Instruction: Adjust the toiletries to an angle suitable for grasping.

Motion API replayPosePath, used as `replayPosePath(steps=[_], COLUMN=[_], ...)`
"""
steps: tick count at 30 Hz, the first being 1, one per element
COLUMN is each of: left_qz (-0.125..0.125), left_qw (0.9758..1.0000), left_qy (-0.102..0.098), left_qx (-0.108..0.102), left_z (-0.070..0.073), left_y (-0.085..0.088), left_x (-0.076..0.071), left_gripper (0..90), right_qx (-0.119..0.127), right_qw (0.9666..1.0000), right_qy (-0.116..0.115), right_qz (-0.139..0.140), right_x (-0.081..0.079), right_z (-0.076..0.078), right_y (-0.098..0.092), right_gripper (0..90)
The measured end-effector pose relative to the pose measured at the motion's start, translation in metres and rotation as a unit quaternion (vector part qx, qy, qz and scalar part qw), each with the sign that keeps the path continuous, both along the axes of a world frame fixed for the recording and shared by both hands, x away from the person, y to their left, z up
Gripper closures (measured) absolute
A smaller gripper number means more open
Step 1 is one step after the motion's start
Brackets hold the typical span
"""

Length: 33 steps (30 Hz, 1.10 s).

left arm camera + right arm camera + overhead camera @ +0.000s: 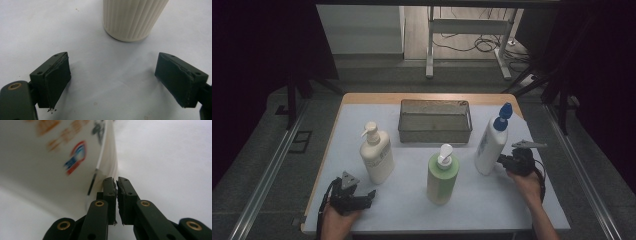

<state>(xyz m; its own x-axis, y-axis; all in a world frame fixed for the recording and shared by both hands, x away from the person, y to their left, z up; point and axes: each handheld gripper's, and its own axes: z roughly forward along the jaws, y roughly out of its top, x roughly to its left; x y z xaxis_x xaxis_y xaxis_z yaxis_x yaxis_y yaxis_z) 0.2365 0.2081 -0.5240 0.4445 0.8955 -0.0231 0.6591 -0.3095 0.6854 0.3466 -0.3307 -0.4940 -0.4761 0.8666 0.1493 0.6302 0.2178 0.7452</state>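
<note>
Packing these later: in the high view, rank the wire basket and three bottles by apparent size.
1. Wire basket
2. Blue-capped bottle
3. Cream pump bottle and green pump bottle: look alike; the green one stands nearer the camera.

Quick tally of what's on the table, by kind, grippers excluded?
Pump bottles: 2, cream and green
Blue-capped white bottle: 1
Metal mesh basket: 1
Total: 4
</note>
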Motion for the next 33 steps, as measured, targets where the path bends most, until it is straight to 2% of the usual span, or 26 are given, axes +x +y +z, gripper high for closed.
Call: replayPosePath(steps=[7, 10, 16, 19, 23, 28, 33], left_qz=[-0.001, -0.001, -0.001, -0.001, -0.002, -0.001, 0.000], left_qw=[1.0000, 1.0000, 1.0000, 1.0000, 1.0000, 1.0000, 1.0000], left_qy=[0.000, 0.000, 0.000, 0.000, 0.000, 0.000, 0.000], left_qx=[0.001, 0.002, 0.002, 0.001, 0.003, 0.001, 0.000], left_z=[0.000, 0.000, 0.000, 0.000, 0.000, 0.000, 0.000], left_y=[0.000, 0.000, 0.000, 0.000, 0.000, 0.000, 0.000], left_x=[0.000, 0.000, 0.000, 0.000, 0.000, 0.000, 0.000], left_gripper=[12.7, 12.7, 12.7, 12.7, 12.7, 12.7, 12.7], right_qx=[0.001, 0.001, 0.008, 0.012, 0.003, -0.014, -0.031], right_qw=[0.9999, 0.9996, 0.9989, 0.9979, 0.9972, 0.9972, 0.9974], right_qy=[0.003, 0.006, 0.002, 0.005, 0.001, -0.007, -0.008], right_qz=[0.014, 0.028, 0.046, 0.063, 0.074, 0.073, 0.065], right_x=[-0.020, -0.037, -0.055, -0.058, -0.057, -0.051, -0.048], right_z=[0.001, 0.000, 0.004, 0.004, 0.003, 0.002, -0.004], right_y=[-0.003, -0.001, 0.008, 0.017, 0.031, 0.044, 0.045], right_gripper=[82.9, 86.6, 89.4, 89.0, 89.1, 89.0, 89.3])
